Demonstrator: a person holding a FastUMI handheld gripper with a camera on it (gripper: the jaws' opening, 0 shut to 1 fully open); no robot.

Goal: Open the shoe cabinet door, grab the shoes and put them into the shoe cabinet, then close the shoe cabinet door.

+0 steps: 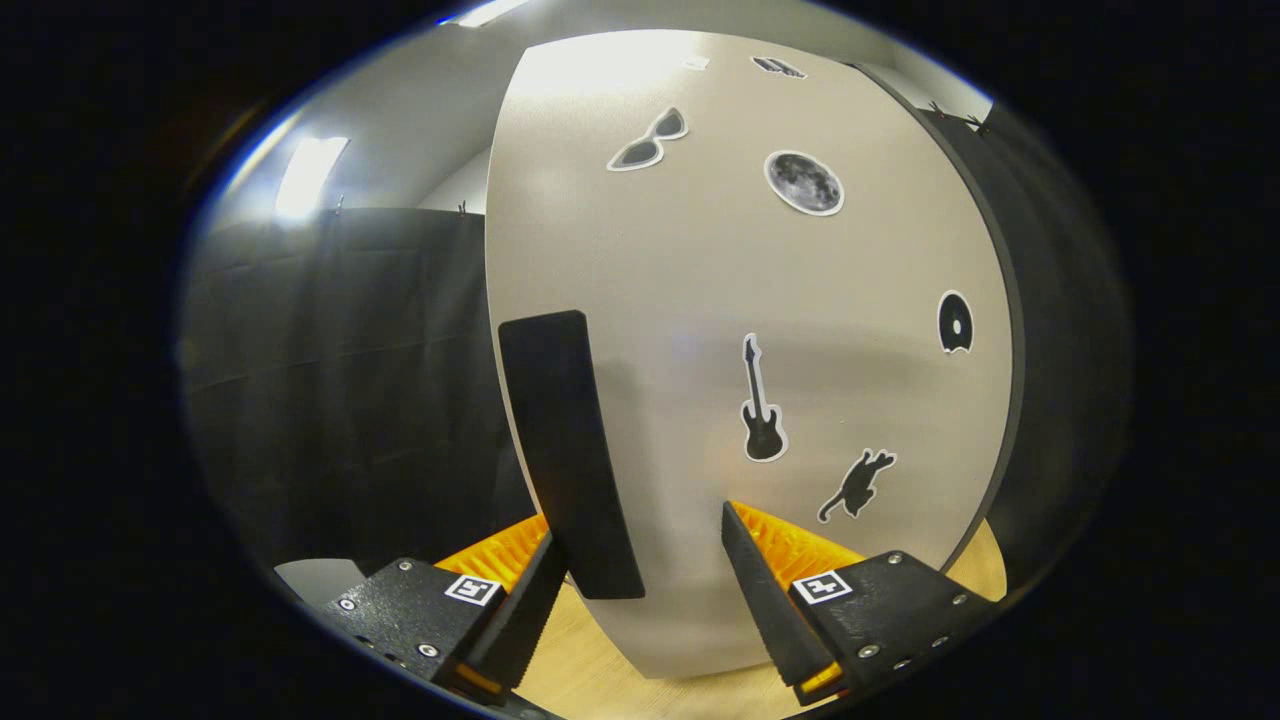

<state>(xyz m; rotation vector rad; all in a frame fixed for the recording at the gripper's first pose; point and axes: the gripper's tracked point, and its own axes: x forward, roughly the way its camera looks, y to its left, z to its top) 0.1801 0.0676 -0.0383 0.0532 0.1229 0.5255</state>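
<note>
Booth wall, claw (640, 545) open at cabinet door handle (566, 450)

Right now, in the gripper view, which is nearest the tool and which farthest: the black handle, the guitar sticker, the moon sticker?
1. Black handle: its lower end lies between the open fingers of the tool, by the left one.
2. Guitar sticker: on the cabinet door, just beyond the right finger.
3. Moon sticker: high on the door, farthest.

The hand-held gripper (640, 565), fingers apart, faces the sticker-covered shoe cabinet door (750, 300), its black handle (570, 450) beside the left finger.
</note>
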